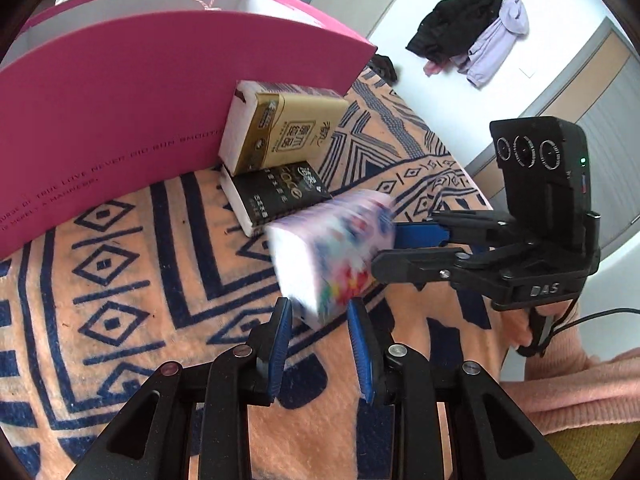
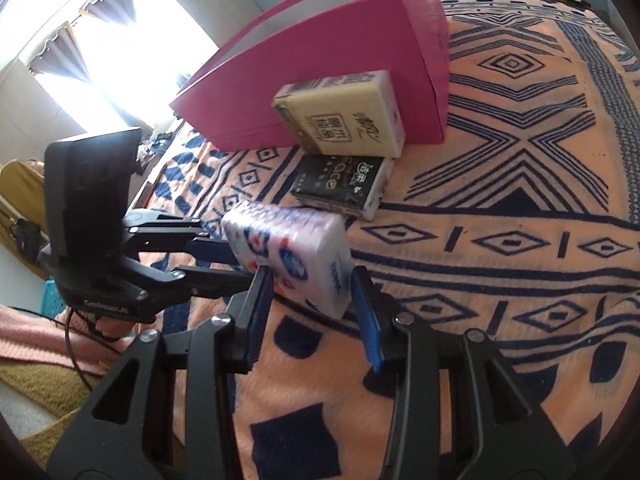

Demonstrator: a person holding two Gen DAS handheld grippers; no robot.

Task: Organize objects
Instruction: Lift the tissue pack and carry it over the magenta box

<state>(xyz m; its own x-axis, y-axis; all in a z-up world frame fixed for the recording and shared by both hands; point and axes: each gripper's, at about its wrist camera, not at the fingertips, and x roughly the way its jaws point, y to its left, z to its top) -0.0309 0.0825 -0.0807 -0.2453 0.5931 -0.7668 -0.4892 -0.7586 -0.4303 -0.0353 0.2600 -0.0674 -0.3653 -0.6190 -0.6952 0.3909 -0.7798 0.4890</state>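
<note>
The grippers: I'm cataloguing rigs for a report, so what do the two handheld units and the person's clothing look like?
Both the left gripper and the right gripper have matte black linkage arms with silver pivot screws and blue ribbed finger pads. Each carries a black box on top; one face shows three round dials and a green light. A black cable trails from the handle. The person wears a pink knit sleeve.

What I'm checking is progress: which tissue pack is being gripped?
The floral pack; the gold pack leans on the bag, the black pack lies flat.

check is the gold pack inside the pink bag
No, the gold pack leans against the outside of the pink bag, resting on the black pack.
</note>
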